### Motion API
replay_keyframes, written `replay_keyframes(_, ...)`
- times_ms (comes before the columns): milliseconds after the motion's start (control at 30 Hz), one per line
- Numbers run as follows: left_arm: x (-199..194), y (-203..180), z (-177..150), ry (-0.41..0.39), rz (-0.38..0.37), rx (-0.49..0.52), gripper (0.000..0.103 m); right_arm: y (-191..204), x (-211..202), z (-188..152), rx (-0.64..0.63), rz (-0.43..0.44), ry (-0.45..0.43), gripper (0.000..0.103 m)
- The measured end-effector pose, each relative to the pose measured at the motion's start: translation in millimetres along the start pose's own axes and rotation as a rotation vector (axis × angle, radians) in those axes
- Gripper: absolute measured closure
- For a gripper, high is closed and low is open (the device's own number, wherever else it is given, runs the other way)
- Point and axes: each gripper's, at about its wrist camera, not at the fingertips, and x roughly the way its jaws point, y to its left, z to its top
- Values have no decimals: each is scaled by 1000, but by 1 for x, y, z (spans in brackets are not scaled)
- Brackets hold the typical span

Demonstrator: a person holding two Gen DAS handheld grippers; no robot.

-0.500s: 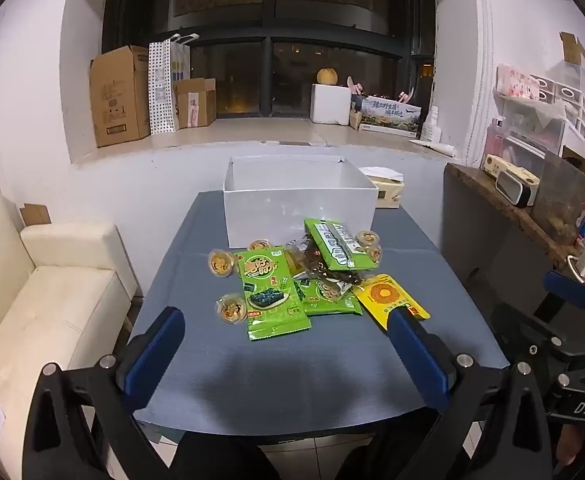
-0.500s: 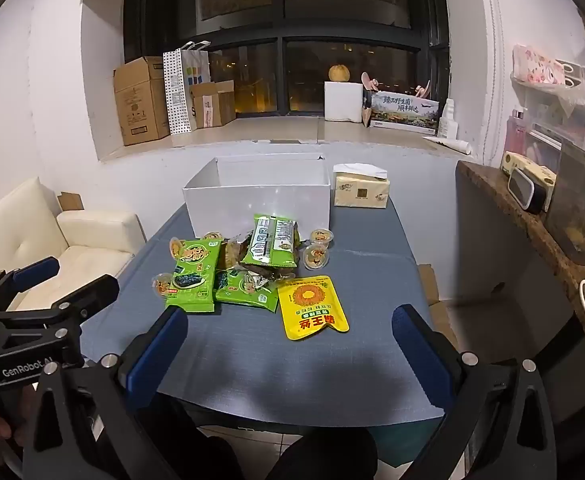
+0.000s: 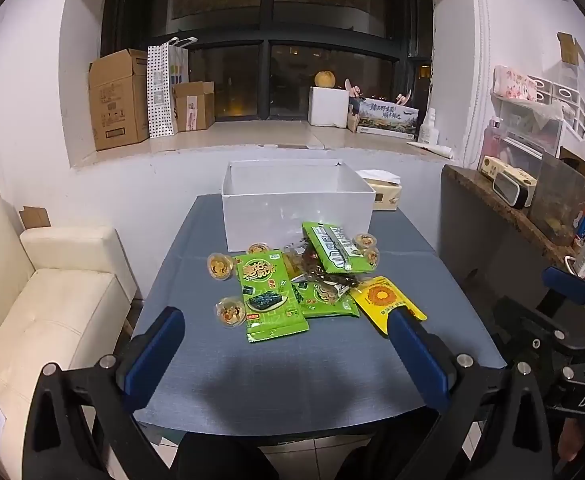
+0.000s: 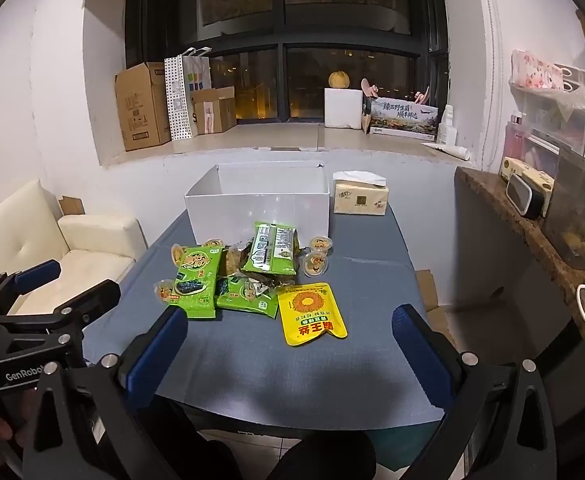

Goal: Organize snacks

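Nothing sorted yet, by my read. The white box [image 4: 258, 204] stands at the far side of the blue-grey table [image 4: 276, 368] and looks empty as far as I can see into it; every snack lies heaped just in front of it. The pile: a seaweed packet [image 4: 196, 286] on its left side, a second green packet [image 4: 273, 248] propped on top at the back, a yellow sunflower pouch [image 4: 312, 314] nearest me, and small jelly cups [image 4: 315, 261] scattered round the edges. My left gripper [image 3: 288, 344] and right gripper [image 4: 288, 344] both hang over the near table edge, jaws spread wide, nothing between them, well short of the pile. So the whole job is left: each item still needs lifting into the box. Against half a second ago, both views match almost exactly; no snack has shifted and I see no real approach.
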Motion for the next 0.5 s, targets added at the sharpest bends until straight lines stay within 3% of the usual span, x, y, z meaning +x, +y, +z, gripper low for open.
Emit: replay_keyframes(500, -14, 5, 2, -14, -12, -11, 0, -3, 0, 1, 5, 1, 1, 0)
